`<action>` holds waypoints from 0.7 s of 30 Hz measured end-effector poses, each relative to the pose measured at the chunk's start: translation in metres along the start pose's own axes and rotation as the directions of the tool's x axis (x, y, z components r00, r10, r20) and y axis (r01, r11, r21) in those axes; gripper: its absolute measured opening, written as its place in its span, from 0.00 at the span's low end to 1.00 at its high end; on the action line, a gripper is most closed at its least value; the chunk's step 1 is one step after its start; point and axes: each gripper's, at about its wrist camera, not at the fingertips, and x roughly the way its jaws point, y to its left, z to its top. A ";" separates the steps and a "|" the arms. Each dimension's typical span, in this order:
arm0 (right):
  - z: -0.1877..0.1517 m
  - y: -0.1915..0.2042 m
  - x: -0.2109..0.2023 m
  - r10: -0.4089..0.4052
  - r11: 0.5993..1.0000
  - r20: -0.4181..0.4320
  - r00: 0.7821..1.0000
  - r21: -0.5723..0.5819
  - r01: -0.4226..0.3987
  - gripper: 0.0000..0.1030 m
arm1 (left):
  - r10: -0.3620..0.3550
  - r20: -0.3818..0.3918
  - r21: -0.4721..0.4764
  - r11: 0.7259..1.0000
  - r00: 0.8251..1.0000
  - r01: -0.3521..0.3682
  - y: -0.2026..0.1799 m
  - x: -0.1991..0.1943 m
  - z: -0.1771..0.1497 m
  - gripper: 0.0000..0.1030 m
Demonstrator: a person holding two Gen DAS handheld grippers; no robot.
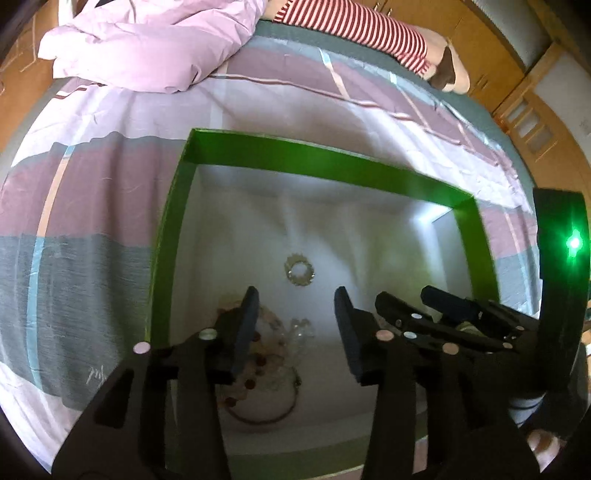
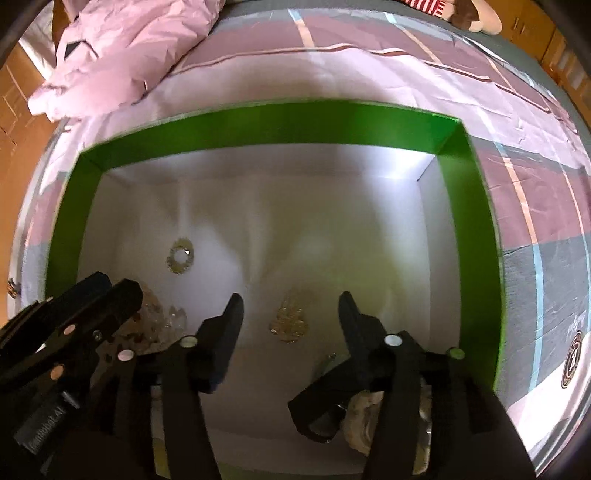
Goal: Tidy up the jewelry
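A green-walled box (image 1: 295, 157) with a white floor lies on the bed; it also shows in the right wrist view (image 2: 277, 122). Inside lie a gold ring-shaped piece (image 1: 299, 273) (image 2: 181, 255), a gold leaf-shaped piece (image 2: 289, 322), clear beads (image 1: 299, 330) (image 2: 173, 317), a brown bead string (image 1: 251, 373) and a thin hoop (image 1: 266, 413). My left gripper (image 1: 295, 325) is open over the beads. My right gripper (image 2: 291, 321) is open over the leaf-shaped piece; it also shows in the left wrist view (image 1: 413, 299).
A pink quilt (image 1: 147, 44) is bunched at the far left of the striped bedsheet (image 1: 92, 184). A doll in red-striped clothes (image 1: 354, 29) lies at the far edge. Wooden cabinets (image 1: 517, 74) stand beyond. A pale lumpy object (image 2: 364, 421) lies under my right finger.
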 end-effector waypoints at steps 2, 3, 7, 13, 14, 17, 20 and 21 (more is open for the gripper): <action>0.000 -0.004 -0.008 0.012 1.000 0.018 1.000 0.018 -0.012 0.59 | 0.047 0.049 -0.008 0.999 0.998 -0.046 0.002 -0.011 -0.001 0.69; 0.000 -0.005 -0.013 0.020 0.999 0.026 0.999 0.025 -0.021 0.63 | 0.044 0.068 -0.006 0.999 0.997 -0.044 0.003 -0.017 -0.001 0.70; -0.007 0.002 -0.034 0.026 1.000 0.074 0.997 0.001 -0.026 0.69 | 0.064 0.128 0.004 0.998 0.990 -0.065 0.005 -0.045 -0.004 0.71; -0.030 0.017 -0.068 -0.019 0.992 0.192 0.981 -0.116 0.042 0.91 | 0.199 0.260 0.097 0.968 0.945 -0.231 0.000 -0.091 -0.031 0.92; -0.036 0.018 -0.073 -0.039 0.989 0.220 0.975 -0.133 0.069 0.92 | 0.220 0.269 0.103 0.961 0.938 -0.255 0.001 -0.096 -0.037 0.95; -0.054 0.020 -0.085 -0.075 0.978 0.274 0.959 -0.165 0.123 0.92 | 0.220 0.268 0.088 0.964 0.938 -0.252 0.009 -0.113 -0.054 0.95; -0.077 0.017 -0.098 -0.077 0.976 0.305 0.949 -0.171 0.134 0.92 | 0.167 0.262 0.038 0.982 0.951 -0.183 0.018 -0.131 -0.067 0.95; -0.082 0.015 -0.101 -0.079 0.977 0.315 0.946 -0.164 0.136 0.92 | 0.143 0.265 0.023 0.988 0.954 -0.154 0.021 -0.139 -0.072 0.95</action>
